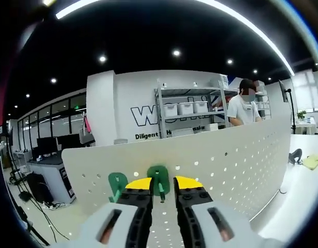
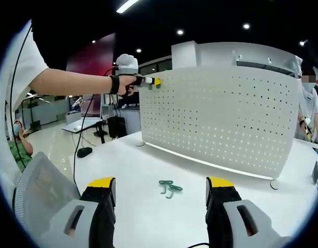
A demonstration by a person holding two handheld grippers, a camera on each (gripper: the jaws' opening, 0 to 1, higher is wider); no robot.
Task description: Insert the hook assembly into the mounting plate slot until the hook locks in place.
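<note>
Tabletop (image 2: 148, 170), smooth and white, carries a tall curved white perforated metal panel (image 2: 221, 116) standing upright along its far edge, dotted with rows of small round holes. Left tool (image 1: 162, 184), yellow-tipped with black jaws, is pinched narrowly on a green plastic hook (image 1: 159, 178) pressed against the panel's upper edge, beside a second green hook (image 1: 117, 183). Right tool (image 2: 160, 186) gapes wide and empty above a small green hook piece (image 2: 169, 187) lying flat mid-tabletop.
</note>
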